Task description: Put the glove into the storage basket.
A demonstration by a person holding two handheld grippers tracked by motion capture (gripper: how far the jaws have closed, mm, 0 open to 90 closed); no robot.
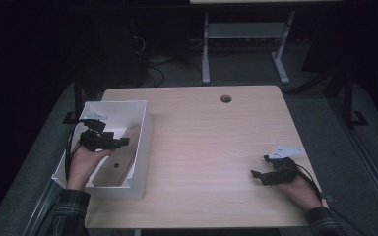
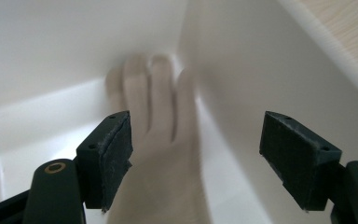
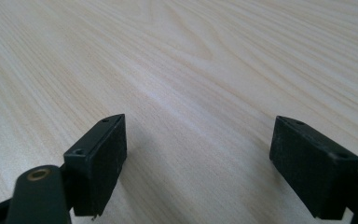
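A wooden fork (image 1: 119,160) lies flat inside the white box (image 1: 145,135) at the left side of the wooden table (image 1: 211,147). Its prongs look blurry in the left gripper view. The left gripper (image 1: 123,141) is inside the box, just above the fork, with its jaws wide apart. The right gripper (image 1: 257,176) sits low over the bare table, well apart from the box, jaws wide apart too.

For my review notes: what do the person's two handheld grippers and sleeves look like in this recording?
Both are black two-jaw tools. The left gripper and right gripper each carry a grey three-cornered plate on top and trail a black cable. Up close, the flat rectangular jaw pads look worn, with small screw holes, and a brass-coloured ring sits at the pivot. The sleeves are dark plaid.
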